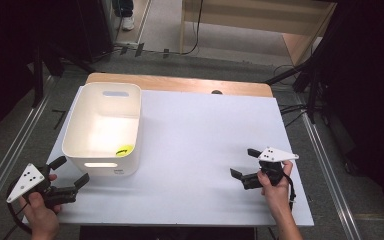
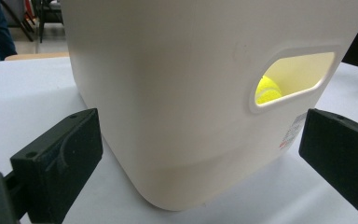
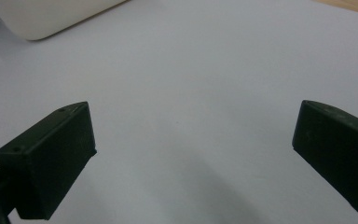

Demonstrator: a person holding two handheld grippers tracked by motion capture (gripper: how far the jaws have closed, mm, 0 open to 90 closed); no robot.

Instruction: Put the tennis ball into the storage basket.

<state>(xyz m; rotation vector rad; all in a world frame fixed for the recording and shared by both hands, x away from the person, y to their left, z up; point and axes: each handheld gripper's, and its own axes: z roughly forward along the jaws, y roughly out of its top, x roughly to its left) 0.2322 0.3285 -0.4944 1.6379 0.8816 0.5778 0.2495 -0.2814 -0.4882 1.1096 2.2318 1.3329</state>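
Note:
A white plastic bin stands on the left half of the white table. A yellow ball lies inside it at the near right corner, and it glows through the bin's handle slot in the left gripper view. My left gripper is open just beside the bin's near left corner, its jaws wide apart and empty. My right gripper is open at the table's near right, low over bare tabletop, nothing between its jaws.
The bin's corner shows far off in the right gripper view. A wooden strip runs along the table's far edge. Metal rails flank the table on the floor, with cables at the right.

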